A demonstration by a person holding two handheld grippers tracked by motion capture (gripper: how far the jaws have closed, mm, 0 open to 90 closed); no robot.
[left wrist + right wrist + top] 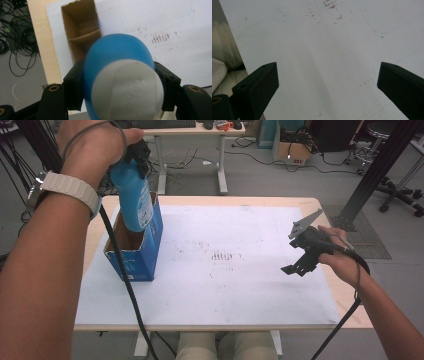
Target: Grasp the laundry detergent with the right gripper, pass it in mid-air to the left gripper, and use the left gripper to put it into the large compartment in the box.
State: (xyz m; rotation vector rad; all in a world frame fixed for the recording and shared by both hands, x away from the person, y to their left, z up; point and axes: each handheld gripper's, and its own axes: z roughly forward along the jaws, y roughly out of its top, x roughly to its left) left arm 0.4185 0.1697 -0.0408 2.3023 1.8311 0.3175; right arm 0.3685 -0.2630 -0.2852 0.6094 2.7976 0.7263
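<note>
A blue bottle (pixel 135 197) with a white cap end (pixel 127 91) hangs over the open blue carton (pixel 150 247) at the table's left side, its lower end at the carton's mouth. My left gripper (pixel 137 155) is shut on the bottle's upper part, both black jaws pressed against its sides. In the left gripper view the carton's brown inside with a cardboard divider (pixel 85 37) lies below the bottle. My right gripper (pixel 300 265) hovers low over the white sheet (pixel 240 270) at the right, jaws wide apart with nothing between them.
The white sheet covers most of the wooden table (pixel 345 295). Faint brown marks (pixel 222 256) sit at its middle. A desk, cables and chair bases stand on the floor behind the table. Black cables trail from both grippers toward the front edge.
</note>
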